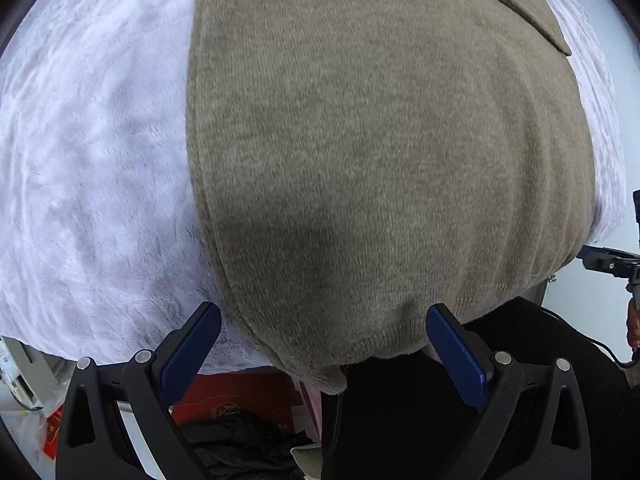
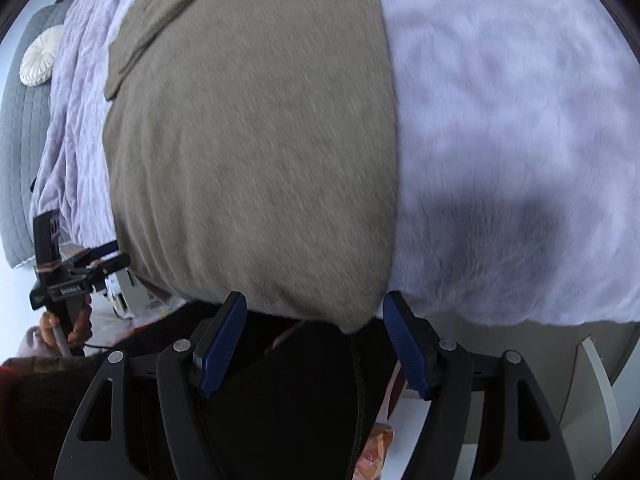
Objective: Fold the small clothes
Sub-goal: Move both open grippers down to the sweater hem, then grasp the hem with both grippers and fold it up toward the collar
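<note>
Left gripper (image 1: 322,338) and right gripper (image 2: 314,322): both spread wide, empty, at the olive knit garment's (image 1: 380,152) near hem corners on your lilac blanket (image 1: 92,184). Step: pre-grasp; next, pinch each corner squarely

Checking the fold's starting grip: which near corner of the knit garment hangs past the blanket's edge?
The left corner of the olive knit garment, between the left hand-held gripper's open jaws; it droops beyond the lavender blanket.
</note>
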The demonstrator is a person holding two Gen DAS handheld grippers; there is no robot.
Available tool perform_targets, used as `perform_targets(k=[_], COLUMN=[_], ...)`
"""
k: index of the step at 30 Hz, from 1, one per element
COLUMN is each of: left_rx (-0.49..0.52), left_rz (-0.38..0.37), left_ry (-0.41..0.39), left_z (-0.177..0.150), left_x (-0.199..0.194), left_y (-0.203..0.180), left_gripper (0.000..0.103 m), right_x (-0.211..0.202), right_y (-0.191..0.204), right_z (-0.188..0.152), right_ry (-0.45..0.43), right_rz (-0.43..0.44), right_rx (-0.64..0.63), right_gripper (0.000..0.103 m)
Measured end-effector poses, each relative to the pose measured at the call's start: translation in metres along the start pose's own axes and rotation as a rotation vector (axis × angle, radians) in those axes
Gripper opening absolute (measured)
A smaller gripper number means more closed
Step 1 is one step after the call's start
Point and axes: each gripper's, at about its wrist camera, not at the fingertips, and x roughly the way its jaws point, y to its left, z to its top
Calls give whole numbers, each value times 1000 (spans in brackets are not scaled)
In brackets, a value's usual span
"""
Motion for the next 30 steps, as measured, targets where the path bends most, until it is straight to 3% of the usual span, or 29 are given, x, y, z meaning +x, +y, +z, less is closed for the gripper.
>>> perform_targets(k=[2,3,4,6,7,8,9,10,12,16,21,25,28,29,30], left_rx=[-2,-6,-6,1,9,16,19,18,13,3,-56,-120,-118,-101,-86], left_rz=[-3,-4,0,29,23,7,-10,-30,-73,-173,-227,-155,-61,-32,-3], left_ry=[7,8,13,17,10,8,11,9,2,-64,-209,-290,-287,-280,-274], left_z=[-3,-4,-5,-1,-3,-5,-5,-4,-5,-2,32,78,85,85,77], left_x=[6,7,8,12,12,11,9,4,-8,-46,-85,-102,-107,-109,-109], left_y=[1,2,3,0,1,1,2,6,7,14,28,39,35,34,33], left_gripper=[102,92,76,60,42,32,23,23,19,19,19,19,20,25,53], right_x=[12,17,21,29,32,33,34,32,22,-16,-63,-74,-72,-71,-71], right_y=[-6,-8,-9,-9,-10,-9,-8,-8,-3,7,14,9,12,17,22], right_z=[-3,-3,-3,-2,-3,-3,-4,-6,-9,-8,29,74,95,98,97], right_ry=[16,15,12,11,11,16,21,21,10,-68,-237,-314,-275,-242,-216], right_rz=[6,13,21,62,93,119,130,151,189,350,480,502,370,338,323], right_rx=[19,28,36,58,69,79,88,89,70,63,71,130,144,124,100], right_gripper=[74,74,74,74,65,39,25,13,4,4,4,3,4,8,8])
